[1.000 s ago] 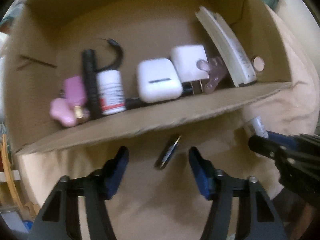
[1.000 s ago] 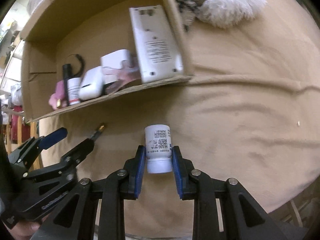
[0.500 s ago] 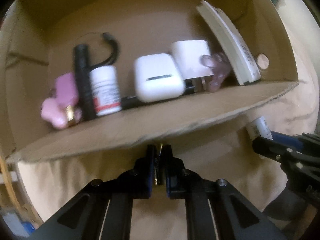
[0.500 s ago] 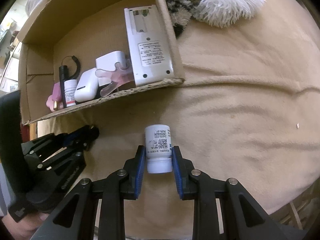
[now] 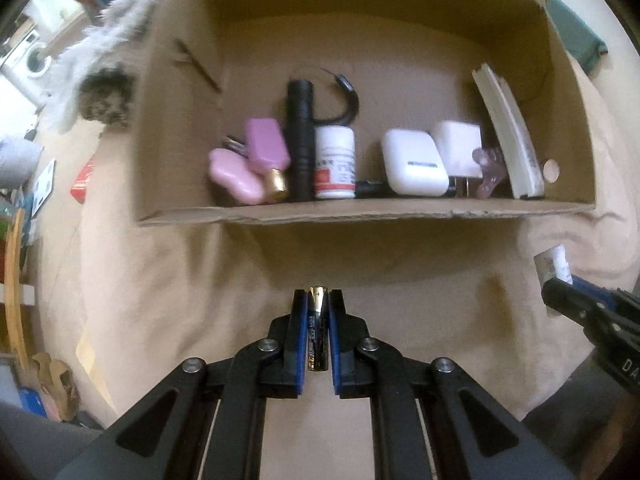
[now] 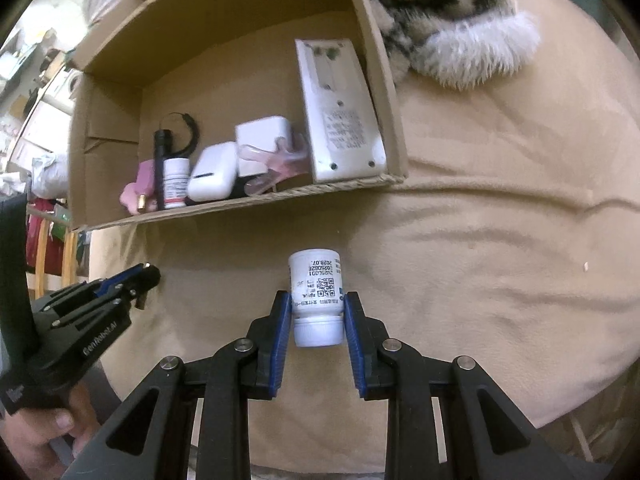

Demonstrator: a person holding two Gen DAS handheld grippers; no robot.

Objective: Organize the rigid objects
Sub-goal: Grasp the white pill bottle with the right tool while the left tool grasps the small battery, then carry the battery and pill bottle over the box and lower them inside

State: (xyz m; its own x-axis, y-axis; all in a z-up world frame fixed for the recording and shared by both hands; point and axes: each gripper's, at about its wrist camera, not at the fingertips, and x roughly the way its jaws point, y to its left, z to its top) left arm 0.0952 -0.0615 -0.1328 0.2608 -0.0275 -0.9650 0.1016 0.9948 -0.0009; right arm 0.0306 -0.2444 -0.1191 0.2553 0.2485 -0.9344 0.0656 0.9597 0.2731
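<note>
My left gripper (image 5: 318, 300) is shut on a black and gold battery (image 5: 317, 328) and holds it above the beige blanket, just in front of the cardboard box (image 5: 360, 214). My right gripper (image 6: 316, 300) is shut on a white pill bottle (image 6: 316, 296), cap toward me, in front of the box (image 6: 240, 206). The box holds a black flashlight (image 5: 301, 140), a white and red bottle (image 5: 335, 164), a white earbud case (image 5: 414, 168), a white charger (image 5: 458, 148), pink items (image 5: 248, 168) and a white remote (image 5: 510, 132). The right gripper shows at the right edge of the left wrist view (image 5: 560, 296).
A beige blanket (image 6: 500, 240) covers the surface. A furry black and white item (image 6: 460, 28) lies beyond the box's right wall. The left gripper (image 6: 140, 280) and the hand on it show at the left of the right wrist view. Room clutter lies off the left edge.
My left gripper closed on the battery and lifted it off the blanket, pulling back from the box. The right gripper kept hold of the pill bottle and hardly moved.
</note>
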